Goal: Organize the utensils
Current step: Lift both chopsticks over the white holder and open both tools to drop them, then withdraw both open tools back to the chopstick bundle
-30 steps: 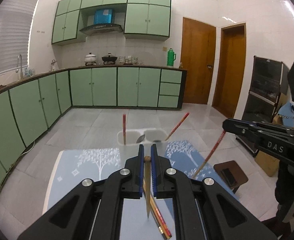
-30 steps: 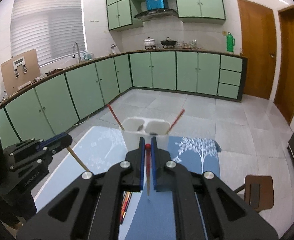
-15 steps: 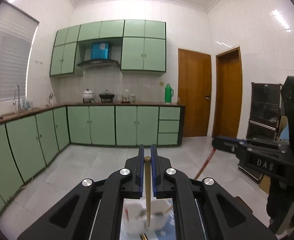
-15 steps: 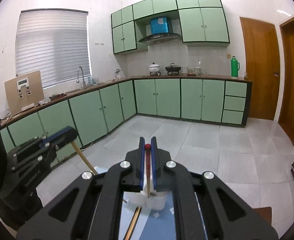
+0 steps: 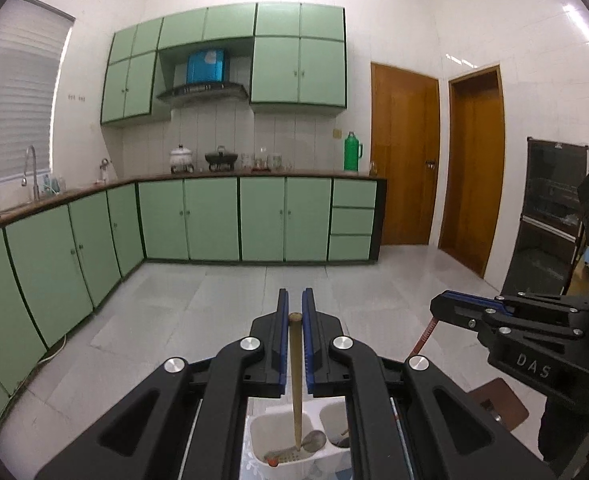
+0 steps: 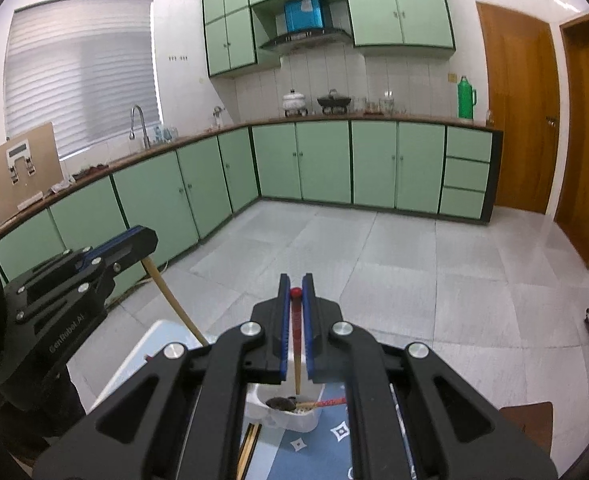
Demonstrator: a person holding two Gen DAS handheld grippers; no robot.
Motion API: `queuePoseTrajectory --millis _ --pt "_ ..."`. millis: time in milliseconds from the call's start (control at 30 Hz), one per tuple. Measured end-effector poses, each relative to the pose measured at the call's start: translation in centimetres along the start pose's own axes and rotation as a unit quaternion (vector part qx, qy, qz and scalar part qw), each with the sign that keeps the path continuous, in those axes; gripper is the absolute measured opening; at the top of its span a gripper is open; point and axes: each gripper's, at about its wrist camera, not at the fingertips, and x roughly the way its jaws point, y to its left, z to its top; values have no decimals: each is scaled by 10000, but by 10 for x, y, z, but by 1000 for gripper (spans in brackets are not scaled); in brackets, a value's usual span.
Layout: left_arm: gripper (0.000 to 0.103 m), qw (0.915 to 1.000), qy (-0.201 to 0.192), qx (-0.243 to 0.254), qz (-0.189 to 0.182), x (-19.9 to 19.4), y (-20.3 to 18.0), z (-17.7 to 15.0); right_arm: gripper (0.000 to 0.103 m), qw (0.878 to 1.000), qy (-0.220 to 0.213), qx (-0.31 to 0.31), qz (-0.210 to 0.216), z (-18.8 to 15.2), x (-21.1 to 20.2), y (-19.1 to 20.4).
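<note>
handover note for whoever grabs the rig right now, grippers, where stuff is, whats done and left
Left gripper: shut on a wooden chopstick, its tip hanging over the left compartment of the white holder.
Right gripper: shut on a red-topped chopstick, its tip over the holder's right compartment.
Done: a spoon and some chopsticks already sit in the holder.
Left: lower and release both held chopsticks; more chopsticks lie on the blue tablecloth beside the holder.

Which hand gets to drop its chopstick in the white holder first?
Probably left. The left gripper holds its wooden chopstick with the tip already inside the white holder. The right gripper's red chopstick tip hangs just above the rim.
</note>
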Motion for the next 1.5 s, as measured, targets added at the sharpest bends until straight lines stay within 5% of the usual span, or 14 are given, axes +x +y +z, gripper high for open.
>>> queuePoseTrajectory --millis 133,233,433,633,767,1067,1500 --pt "9 9998 190 -86 2 7 7 -8 9 9999 132 22 -15 -10 10 2" --pt "23 9997 184 -139 21 2 11 -8 31 9999 42 42 -137 -12 2 1" --pt "33 9997 30 -184 152 -32 17 -3 37 9988 -292 -30 -404 -13 -36 -5" --pt "51 9995 -29 -239 190 -84 13 -29 71 9973 -515 -6 -528 -52 -86 -8" --pt "59 9988 212 -391 196 -112 9 -80 90 9972 -450 161 -568 -103 -107 -3" --pt "66 9884 1407 -475 312 -121 13 -206 94 9962 630 382 -455 -229 -93 26" --pt "66 9697 2304 -582 568 -111 16 -294 91 9886 1380 360 -474 -302 -63 64"
